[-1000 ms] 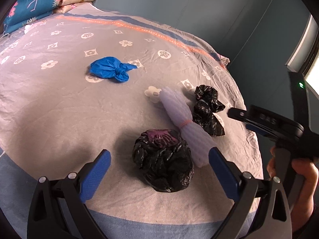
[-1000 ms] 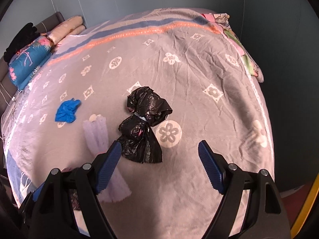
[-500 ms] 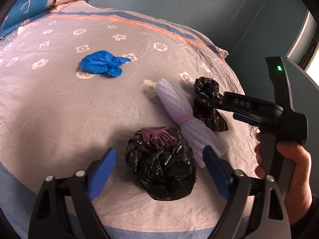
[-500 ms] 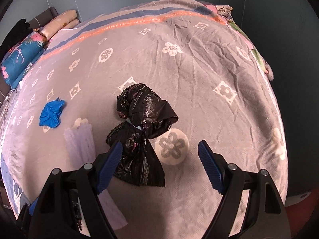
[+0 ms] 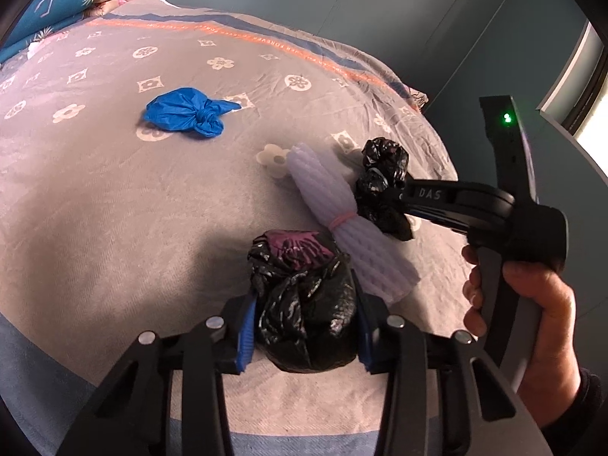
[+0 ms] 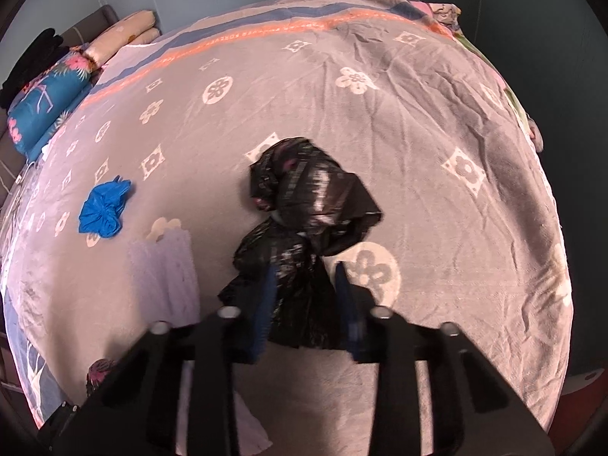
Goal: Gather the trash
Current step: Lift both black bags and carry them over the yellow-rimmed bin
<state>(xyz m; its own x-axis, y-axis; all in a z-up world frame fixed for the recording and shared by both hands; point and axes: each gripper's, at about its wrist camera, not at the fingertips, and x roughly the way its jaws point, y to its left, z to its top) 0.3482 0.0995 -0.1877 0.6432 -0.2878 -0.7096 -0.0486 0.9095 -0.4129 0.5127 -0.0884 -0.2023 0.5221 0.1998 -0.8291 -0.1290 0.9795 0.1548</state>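
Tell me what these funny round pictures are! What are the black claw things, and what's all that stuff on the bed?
Each claw is a grabbing tool that a person holds, one in each hand. A small camera sits on each tool and looks out along its two fingers, so the picture bends round like a fish's eye.

One picture comes from the left tool. It has squeezed shut on a round black trash bag. You can also see the person's right hand there, holding the other handle.

The other picture comes from the right tool. It has closed on a crumpled black bag.

On the blanket there is also a knotted blue bag and a white foam bundle tied with a pink band. Pillows lie at the far end.
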